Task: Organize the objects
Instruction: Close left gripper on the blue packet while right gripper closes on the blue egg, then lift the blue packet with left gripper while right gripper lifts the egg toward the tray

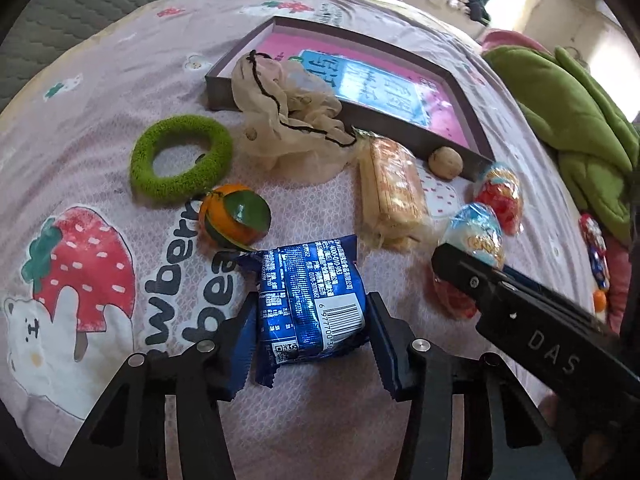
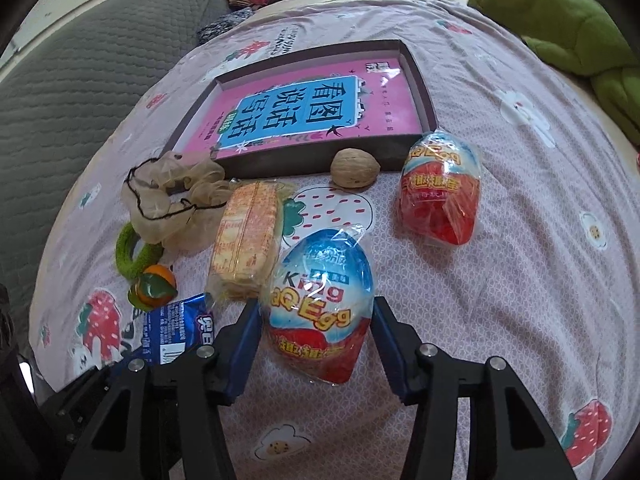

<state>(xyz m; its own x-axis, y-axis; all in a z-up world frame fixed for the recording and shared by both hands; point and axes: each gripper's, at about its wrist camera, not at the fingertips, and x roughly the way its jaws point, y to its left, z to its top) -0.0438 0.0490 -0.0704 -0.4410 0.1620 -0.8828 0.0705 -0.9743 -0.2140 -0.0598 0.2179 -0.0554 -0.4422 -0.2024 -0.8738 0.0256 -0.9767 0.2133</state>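
- The dark box (image 2: 416, 80) holding the pink book (image 2: 304, 116) lies at twelve o'clock from both tools, past the clutter on the bedsheet (image 2: 520, 240); that is where I judge your loads go.
- Your left gripper (image 1: 312, 320) has its pads against the blue snack packet (image 1: 312, 300), long axis running twelve to six.
- Your right gripper (image 2: 316, 340) flanks the King QQ Egg (image 2: 320, 308), tip at twelve; probably clamped, though contact is hard to confirm.

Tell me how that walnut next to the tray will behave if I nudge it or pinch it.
The walnut is rounded and rests loose on soft bedding beside the tray, so a nudge would probably roll it. Its shell looks hard and ridged, so it likely won't squash, though a curved shell could slip from flat pads.
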